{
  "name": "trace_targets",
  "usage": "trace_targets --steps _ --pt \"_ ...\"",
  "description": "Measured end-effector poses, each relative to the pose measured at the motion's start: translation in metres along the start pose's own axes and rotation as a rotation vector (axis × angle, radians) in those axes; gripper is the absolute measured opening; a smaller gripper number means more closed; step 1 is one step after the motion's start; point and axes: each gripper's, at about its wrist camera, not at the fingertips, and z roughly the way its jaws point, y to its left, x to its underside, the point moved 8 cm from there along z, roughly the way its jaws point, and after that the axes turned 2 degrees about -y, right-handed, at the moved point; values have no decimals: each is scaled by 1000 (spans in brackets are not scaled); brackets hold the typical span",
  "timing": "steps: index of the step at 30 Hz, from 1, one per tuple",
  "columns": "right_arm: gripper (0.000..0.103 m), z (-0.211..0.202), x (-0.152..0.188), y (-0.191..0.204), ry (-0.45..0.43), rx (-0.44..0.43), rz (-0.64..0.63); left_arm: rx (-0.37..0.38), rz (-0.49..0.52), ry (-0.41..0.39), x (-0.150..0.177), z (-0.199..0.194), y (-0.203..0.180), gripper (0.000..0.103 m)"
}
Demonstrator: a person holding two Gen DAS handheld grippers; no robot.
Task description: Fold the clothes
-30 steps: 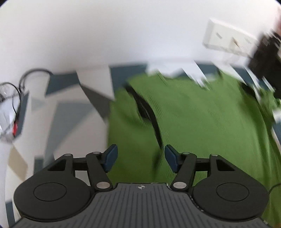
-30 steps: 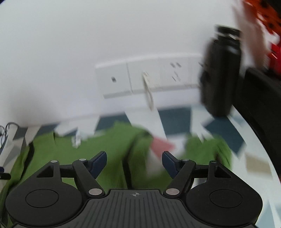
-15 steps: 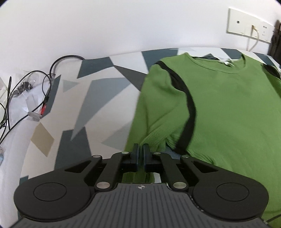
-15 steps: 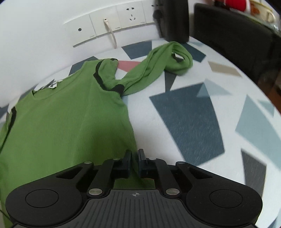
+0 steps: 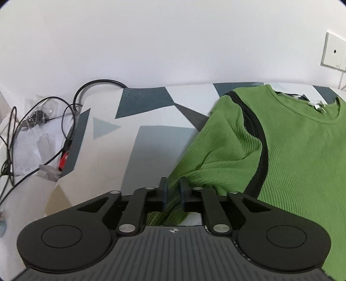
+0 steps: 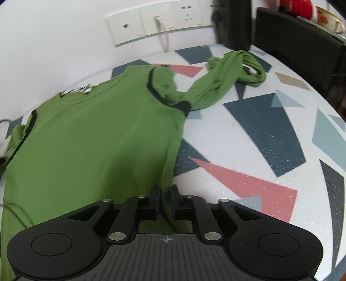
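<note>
A green ribbed long-sleeve shirt with black shoulder seams lies spread on the patterned table, collar toward the wall. It also shows in the left wrist view. My left gripper is shut on a bunched fold of the shirt's left sleeve. My right gripper is shut on the shirt's right side edge near the hem. The right sleeve trails off crumpled toward the back right.
The table has a white top with blue, grey and pink shapes. Black cables and plastic bags lie at the left edge. Wall sockets, a black bottle and a black box stand at the back right.
Both grippers were open one second ago, came down and closed on the shirt. Since half a second ago the pinched cloth has been raised slightly and the views have shifted left.
</note>
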Motion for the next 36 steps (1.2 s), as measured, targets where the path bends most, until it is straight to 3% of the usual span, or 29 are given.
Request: trace_targets --steps 1,3,6,11,15,20,21,22,23,24,26,28,31,36 --pt "35 -3 -1 -5 -12 4 24 30 -1 8 6 -10 -2 45" --pt "38 -15 -3 -15 -39 -27 84 114 -3 21 22 -36 -8 58" --pt "38 -35 -4 -31 -61 -81 127 223 -1 42 60 -82 -16 59" --pt "38 -61 16 -48 -52 -109 19 356 -32 82 139 -146 -33 59" --pt "41 -80 48 -52 -36 -132 -112 347 -16 117 193 -167 -46 59" --pt "42 -84 88 -53 11 -105 -234 278 -26 49 211 -175 -54 58" --pt "41 -83 94 -53 22 -92 -249 251 -10 39 211 -176 -57 50" --pt "38 -83 98 -53 18 -83 -269 256 -9 40 211 -177 -62 31" --pt "34 -84 100 -51 4 -75 -292 269 -11 43 210 -179 -67 19" --pt "22 -84 101 -50 -1 -77 -307 274 -31 59 210 -181 -71 11" --pt "3 -85 99 -51 13 -110 -275 231 -36 56 209 -186 -71 11" --pt "3 -93 91 -60 -12 -116 -190 198 -52 31 208 -195 -65 10" --pt "3 -113 83 -77 -53 -139 -79 220 -120 36 208 -207 -52 10" --pt "3 -112 103 -97 56 -144 14 209 -68 66 223 -204 -56 10"
